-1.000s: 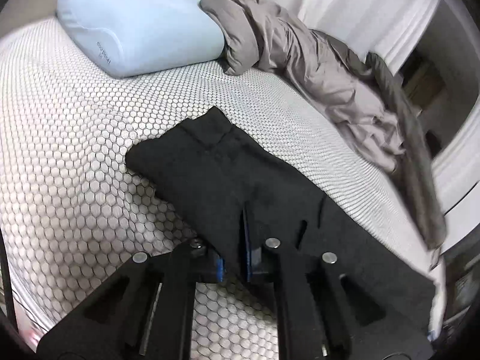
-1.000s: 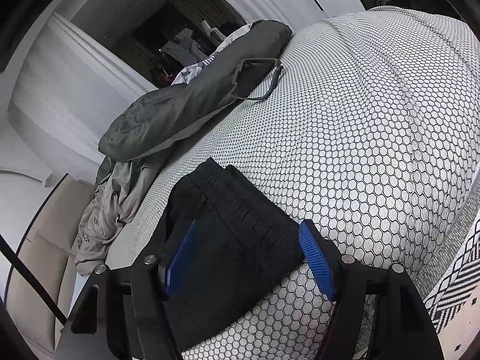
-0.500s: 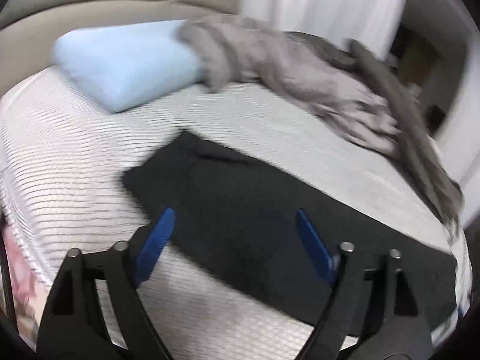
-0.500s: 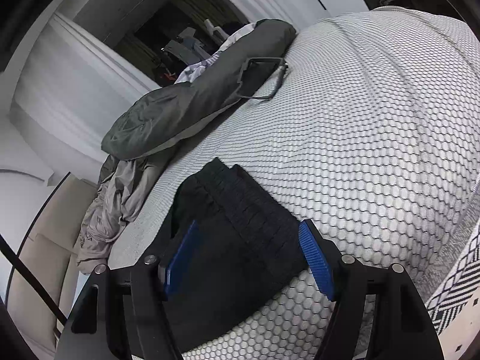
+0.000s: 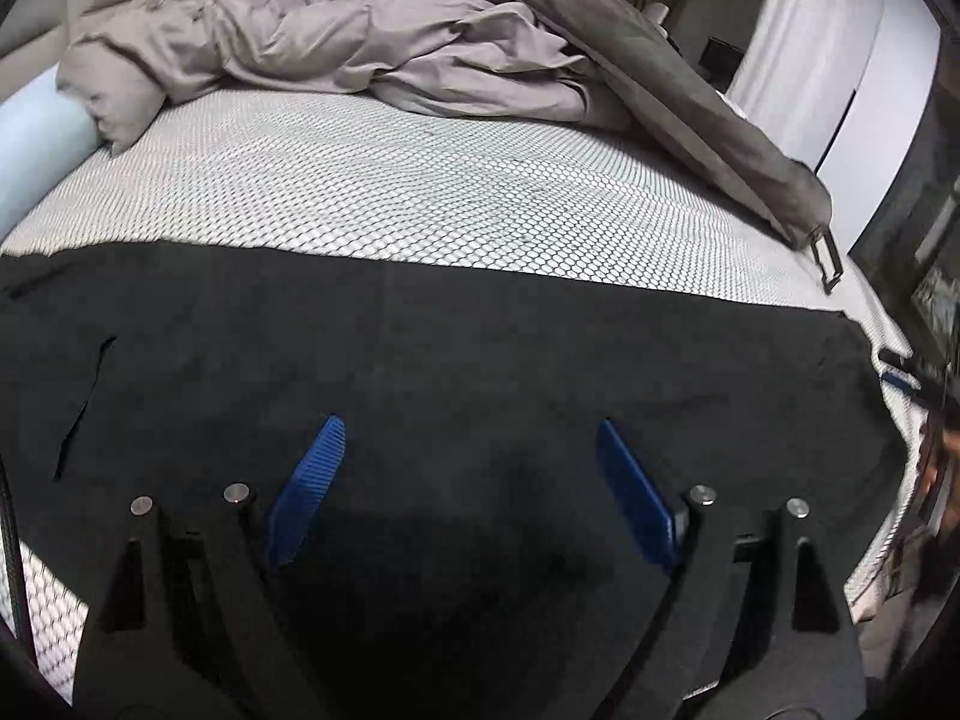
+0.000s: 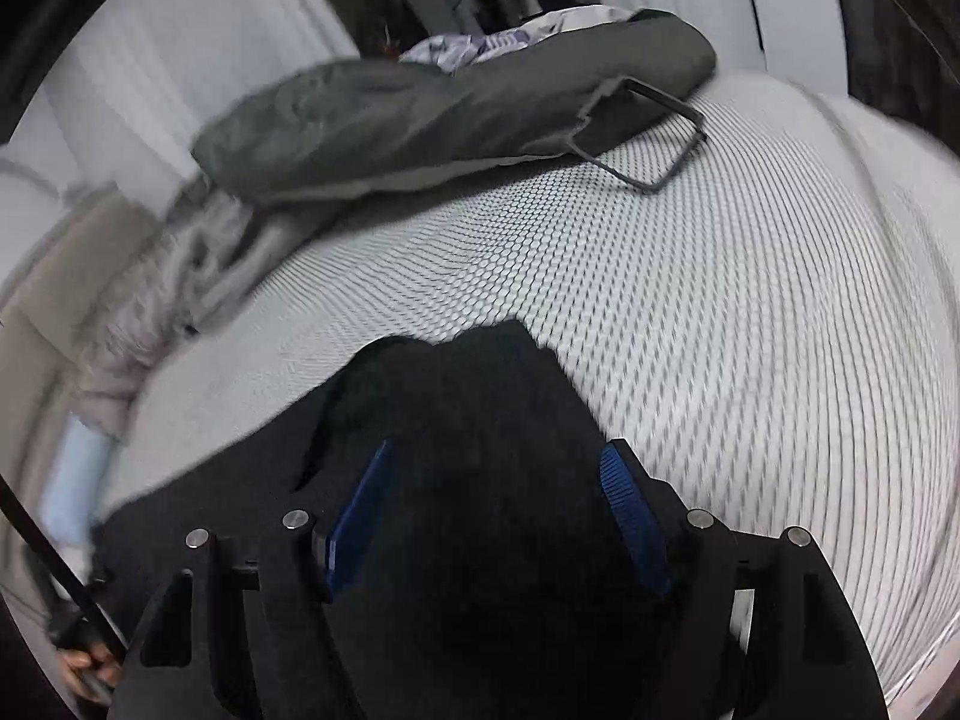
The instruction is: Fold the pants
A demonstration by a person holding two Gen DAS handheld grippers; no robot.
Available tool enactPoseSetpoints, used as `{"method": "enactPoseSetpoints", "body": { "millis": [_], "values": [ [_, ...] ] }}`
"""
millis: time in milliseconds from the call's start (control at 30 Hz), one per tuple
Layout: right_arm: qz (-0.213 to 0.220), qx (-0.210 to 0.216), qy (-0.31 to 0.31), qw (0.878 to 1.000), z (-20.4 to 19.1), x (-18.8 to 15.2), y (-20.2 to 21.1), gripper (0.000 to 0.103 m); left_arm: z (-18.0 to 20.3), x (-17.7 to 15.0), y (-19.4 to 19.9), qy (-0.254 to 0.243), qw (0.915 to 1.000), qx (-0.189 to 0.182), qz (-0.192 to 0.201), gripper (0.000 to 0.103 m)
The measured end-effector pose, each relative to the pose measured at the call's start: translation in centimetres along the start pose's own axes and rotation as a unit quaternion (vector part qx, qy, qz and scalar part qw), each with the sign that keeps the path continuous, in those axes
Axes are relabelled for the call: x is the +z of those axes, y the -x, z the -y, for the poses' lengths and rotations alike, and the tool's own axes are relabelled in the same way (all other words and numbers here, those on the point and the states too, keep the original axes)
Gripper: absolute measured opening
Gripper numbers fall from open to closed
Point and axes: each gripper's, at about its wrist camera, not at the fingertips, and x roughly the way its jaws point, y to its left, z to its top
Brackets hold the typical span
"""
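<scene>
Black pants [image 5: 456, 348] lie flat in a long band across the honeycomb-patterned mattress [image 5: 420, 180]. My left gripper [image 5: 469, 423] hovers over their middle, open, with nothing pinched between its blue pads [image 5: 309, 480]. In the right wrist view, which is motion-blurred, one end of the pants [image 6: 474, 384] lies under my right gripper [image 6: 497, 447]. Its jaws are opening, and the cloth lies below the pads [image 6: 633, 516] without being pressed.
A crumpled grey duvet [image 5: 336, 42] and a dark blanket [image 5: 672, 96] with a strap loop [image 6: 654, 138] are piled along the far side. A light blue pillow [image 5: 36, 150] is at the left. The mattress edge drops off at the right [image 5: 894, 540]. A hand [image 6: 84, 669] shows at lower left.
My left gripper has let go of the pants, opened wide and swept sideways along them; the pillow slid to the left edge. The right gripper has shifted and rolled over the pants' end.
</scene>
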Motion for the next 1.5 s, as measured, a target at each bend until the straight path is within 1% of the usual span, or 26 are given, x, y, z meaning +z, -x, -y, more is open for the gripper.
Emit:
{"method": "enactPoseSetpoints", "body": {
  "millis": [33, 133, 200, 233, 267, 300, 333, 400, 467, 533, 567, 600, 633, 667, 700, 767, 833, 900, 967, 1067, 1133, 1200, 1333, 1433, 1467, 1500],
  "values": [
    [-0.005, -0.016, 0.024, 1.0, -0.6, 0.6, -1.0, 0.077, 0.3, 0.1, -0.5, -0.004, 1.0, 0.003, -0.003, 0.084],
    [-0.031, -0.065, 0.095, 0.993, -2.2, 1.7, -3.8, 0.078, 0.1, 0.3, -1.4, 0.004, 0.9999, -0.003, -0.015, 0.084],
    [-0.039, -0.074, 0.122, 0.989, -2.8, 2.1, -4.9, 0.078, -0.8, 0.2, -1.5, 0.007, 0.9997, -0.003, -0.021, 0.084],
    [-0.047, -0.076, 0.13, 0.988, -3.0, 2.3, -5.4, 0.074, -1.0, 0.3, -1.7, 0.007, 0.9997, -0.002, -0.023, 0.084],
    [-0.049, -0.074, 0.134, 0.987, -3.1, 2.4, -5.7, 0.067, -1.4, 0.6, -2.1, 0.007, 0.9997, 0.0, -0.024, 0.084],
    [-0.051, -0.064, 0.136, 0.987, -3.1, 2.5, -5.7, 0.049, -1.6, 0.6, -2.0, 0.008, 0.9996, 0.003, -0.025, 0.084],
    [-0.052, -0.053, 0.135, 0.988, -3.1, 2.6, -5.7, 0.044, -1.8, 0.7, -2.2, 0.01, 0.9996, 0.004, -0.027, 0.084],
    [-0.02, -0.057, 0.14, 0.988, -3.4, 2.7, -4.6, 0.039, -2.3, 1.1, -2.4, 0.018, 0.9994, -0.001, -0.028, 0.084],
    [0.012, -0.058, 0.13, 0.99, -3.3, 2.9, -3.2, 0.039, -2.6, 1.1, -2.4, 0.025, 0.9992, 0.003, -0.03, 0.084],
    [0.013, -0.066, 0.106, 0.992, -2.7, 3.0, -3.0, 0.042, -3.0, 1.1, -2.4, 0.025, 0.9991, 0.008, -0.033, 0.084],
    [0.004, -0.081, 0.102, 0.991, -2.4, 2.9, -3.6, 0.052, -3.2, 1.1, -2.2, 0.027, 0.9991, 0.008, -0.032, 0.084],
    [-0.016, -0.104, 0.101, 0.989, -2.1, 2.7, -4.7, 0.056, -3.6, 1.2, -1.9, 0.029, 0.9991, 0.008, -0.031, 0.084],
    [-0.036, -0.123, 0.096, 0.987, -1.7, 2.4, -5.5, 0.059, -3.9, 1.2, -1.6, 0.032, 0.999, 0.009, -0.029, 0.084],
    [-0.036, -0.122, 0.091, 0.988, -1.6, 2.2, -5.4, 0.06, -4.5, 1.2, -1.0, 0.039, 0.9989, 0.009, -0.024, 0.084],
    [-0.026, -0.112, 0.086, 0.99, -1.6, 1.9, -4.8, 0.061, -5.3, 1.3, -0.6, 0.048, 0.9986, 0.01, -0.02, 0.084],
    [-0.003, -0.106, 0.082, 0.991, -1.9, 1.1, -2.8, 0.078, -6.6, 1.4, 0.2, 0.061, 0.9979, 0.013, -0.015, 0.084],
    [0.027, -0.104, 0.078, 0.991, -2.3, -0.1, -0.3, 0.084, -8.3, 1.6, 1.1, 0.069, 0.9972, 0.027, -0.007, 0.084],
    [0.041, -0.091, 0.07, 0.993, -2.7, -1.3, 1.9, 0.085, -10.6, 2.0, 2.6, 0.085, 0.9952, 0.047, 0.011, 0.084],
    [0.054, -0.071, 0.051, 0.995, -3.2, -2.8, 4.0, 0.087, -13.7, 2.3, 4.5, 0.106, 0.9904, 0.083, 0.031, 0.084],
    [0.072, -0.027, 0.026, 0.997, -3.8, -5.2, 6.2, 0.088, -18.5, 2.9, 7.1, 0.11, 0.9789, 0.166, 0.048, 0.084],
    [0.078, -0.014, 0.025, 0.997, -4.2, -6.2, 6.4, 0.088, -21.7, 3.4, 7.7, 0.102, 0.9752, 0.193, 0.037, 0.084],
    [0.08, -0.01, 0.025, 0.996, -4.4, -6.4, 6.2, 0.088, -25.2, 4.1, 7.2, 0.096, 0.9742, 0.203, 0.021, 0.084],
    [0.067, -0.002, 0.017, 0.998, -5.6, -5.7, 4.6, 0.088, -29.4, 5.9, 3.3, 0.082, 0.9709, 0.219, -0.051, 0.083],
    [0.061, -0.003, 0.025, 0.998, -6.2, -4.9, 3.1, 0.088, -30.2, 7.0, 0.6, 0.061, 0.9642, 0.242, -0.088, 0.07],
    [0.06, -0.003, 0.028, 0.998, -6.6, -4.8, 2.7, 0.088, -30.2, 7.0, 0.0, 0.053, 0.9625, 0.249, -0.095, 0.057],
    [0.058, -0.004, 0.031, 0.998, -6.8, -4.7, 2.5, 0.088, -30.2, 7.0, -0.4, 0.042, 0.9608, 0.257, -0.096, 0.046]
  ]
}}
